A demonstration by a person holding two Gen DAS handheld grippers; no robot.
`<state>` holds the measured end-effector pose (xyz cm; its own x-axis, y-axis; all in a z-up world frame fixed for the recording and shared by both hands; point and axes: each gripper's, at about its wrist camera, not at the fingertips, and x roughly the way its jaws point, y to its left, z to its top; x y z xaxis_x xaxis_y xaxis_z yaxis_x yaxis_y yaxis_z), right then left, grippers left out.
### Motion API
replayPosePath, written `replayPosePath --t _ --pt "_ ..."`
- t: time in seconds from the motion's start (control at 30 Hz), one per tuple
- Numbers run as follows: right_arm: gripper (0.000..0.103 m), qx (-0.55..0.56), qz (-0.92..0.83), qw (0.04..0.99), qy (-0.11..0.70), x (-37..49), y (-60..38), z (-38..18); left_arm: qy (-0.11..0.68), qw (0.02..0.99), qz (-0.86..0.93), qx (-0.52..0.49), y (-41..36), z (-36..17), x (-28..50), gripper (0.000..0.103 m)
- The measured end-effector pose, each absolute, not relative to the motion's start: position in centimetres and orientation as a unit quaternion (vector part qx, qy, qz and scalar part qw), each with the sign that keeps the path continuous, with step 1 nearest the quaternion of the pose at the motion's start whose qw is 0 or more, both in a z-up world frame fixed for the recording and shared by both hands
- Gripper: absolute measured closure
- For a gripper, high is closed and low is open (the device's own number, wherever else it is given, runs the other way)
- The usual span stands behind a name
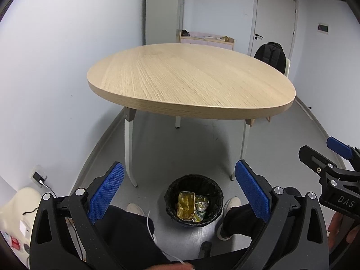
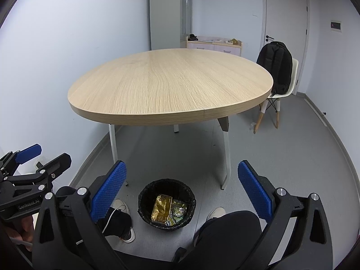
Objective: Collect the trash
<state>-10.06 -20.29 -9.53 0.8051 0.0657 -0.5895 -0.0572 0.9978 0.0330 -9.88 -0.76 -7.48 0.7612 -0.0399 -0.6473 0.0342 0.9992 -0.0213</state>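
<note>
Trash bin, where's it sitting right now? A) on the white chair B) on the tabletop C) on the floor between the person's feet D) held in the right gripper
C: the trash bin stands on the grey floor between the two shoes, wrappers inside; both the left gripper and the right gripper hang open and hold nothing above it.

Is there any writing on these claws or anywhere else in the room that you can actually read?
"DAS" on the black body of the right claw, cut off at the picture's edge.
"GenRobot.AI" on the black body of the left claw.
The gold wrappers in the trash bin: print too small to read.
</note>
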Motion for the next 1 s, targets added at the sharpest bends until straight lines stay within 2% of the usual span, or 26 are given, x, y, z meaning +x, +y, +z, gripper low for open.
replayPosePath --t 1.0 --pt "0.008 0.004 0.034 0.95 0.311 -10.23 -20.19 -9.61 0.333 0.943 -0.009 0.015 -1.38 -7.34 -10.6 0.006"
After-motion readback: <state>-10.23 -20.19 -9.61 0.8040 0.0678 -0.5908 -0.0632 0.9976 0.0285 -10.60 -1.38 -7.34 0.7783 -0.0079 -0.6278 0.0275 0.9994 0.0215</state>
